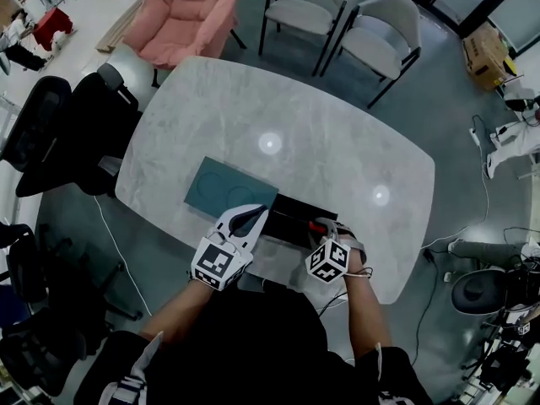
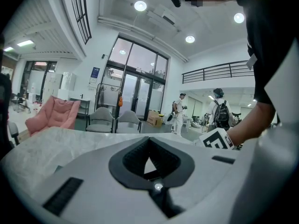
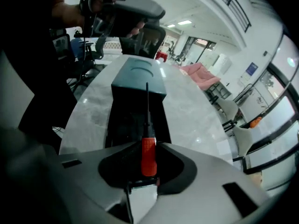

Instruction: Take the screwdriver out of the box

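Right gripper view puts the screwdriver (image 3: 148, 157) clamped in your right claw (image 3: 149, 144) by its red handle, shaft running straight ahead above the open box (image 3: 119, 125); your left claw (image 2: 149, 143) sits closed, empty.

Bright ceiling lights (image 2: 140, 5), warped edges (corners seemingly dark)

Three cameras sharing one table (image 1: 337, 142)
Head view is looking steeply down; left gripper view is facing level across it; right gripper view is tilting down, close over the box (image 3: 124, 120).
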